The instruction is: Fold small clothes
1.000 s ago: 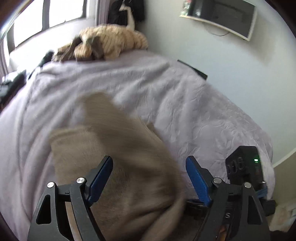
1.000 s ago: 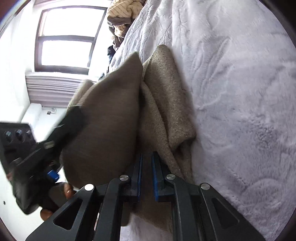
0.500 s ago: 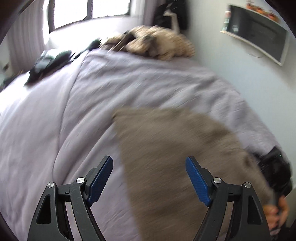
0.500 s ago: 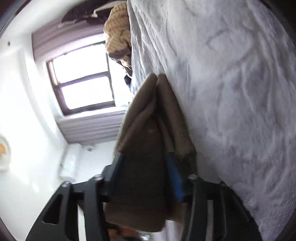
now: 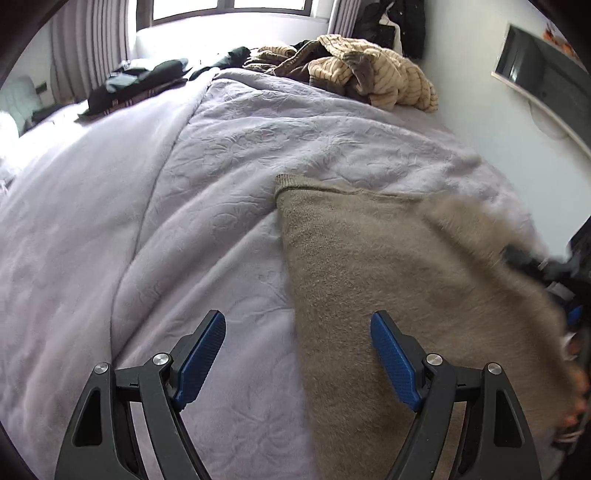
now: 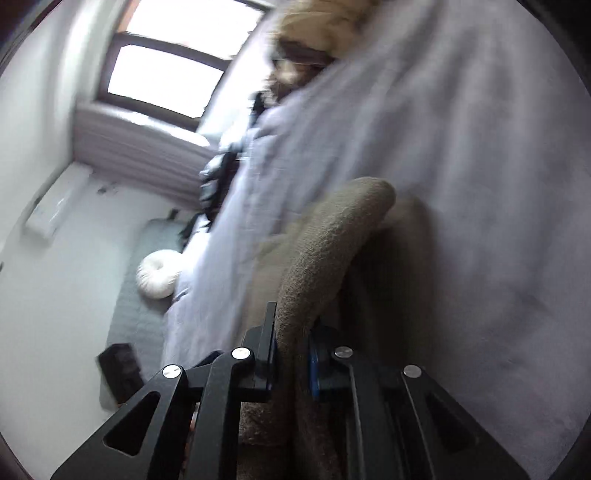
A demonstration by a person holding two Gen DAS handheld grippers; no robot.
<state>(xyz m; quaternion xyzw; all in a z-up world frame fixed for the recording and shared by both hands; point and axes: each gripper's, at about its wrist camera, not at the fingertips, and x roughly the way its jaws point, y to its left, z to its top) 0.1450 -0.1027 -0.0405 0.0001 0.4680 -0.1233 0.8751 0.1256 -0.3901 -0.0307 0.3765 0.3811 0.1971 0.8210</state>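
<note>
My left tongs gape wide, holding nothing, above the lavender quilted bed; my right tongs pinch the fuzzy taupe knitted garment.

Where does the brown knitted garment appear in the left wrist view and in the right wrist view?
Left wrist view: the brown knitted garment lies on the bed, filling the right half, under the right finger of the open left claw.
Right wrist view: it rises from bottom centre, pinched in the right claw.
Shared landmark: the striped beige clothes pile at the far end of the bed, blurred at top centre.
</note>
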